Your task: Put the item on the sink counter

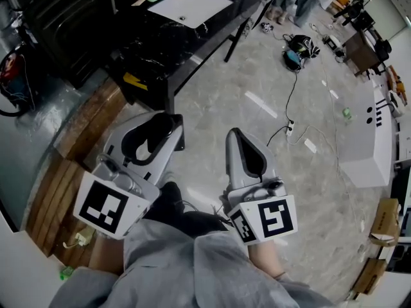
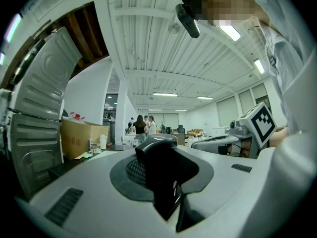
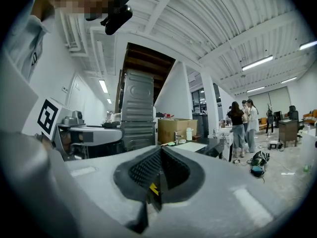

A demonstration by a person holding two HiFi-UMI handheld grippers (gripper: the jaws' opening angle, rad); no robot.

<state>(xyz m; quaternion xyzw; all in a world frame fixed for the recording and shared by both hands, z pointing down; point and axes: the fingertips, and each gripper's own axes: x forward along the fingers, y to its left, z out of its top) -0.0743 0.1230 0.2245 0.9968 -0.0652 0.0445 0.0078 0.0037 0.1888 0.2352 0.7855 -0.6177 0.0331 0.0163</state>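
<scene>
Two markers (image 1: pixel 104 205): left gripper (image 1: pixel 174 130), right gripper (image 1: pixel 236 137)

Counter top (image 1: pixel 160 43) glossy blk stone-look; floor (image 1: pixel 257 133) polished grey; item (image 2: pixel 163 162) smooth blk; planks (image 1: pixel 80 130) wood

I count two grippers: one left gripper (image 1: pixel 172 131) and one right gripper (image 1: pixel 235 135). There are two marker cubes, the left marker cube (image 1: pixel 110 205) and the right marker cube (image 1: pixel 267 218). One black item (image 2: pixel 161 166) sits between the left jaws. I see one sink counter (image 1: pixel 160 47), with one cardboard box (image 3: pixel 176 130) and one white bottle (image 3: pixel 189 134) at its far end. The people (image 3: pixel 237 122) standing beyond number two for certain, possibly three, since they overlap at this distance. One power strip (image 1: pixel 290 128) lies on the floor.
</scene>
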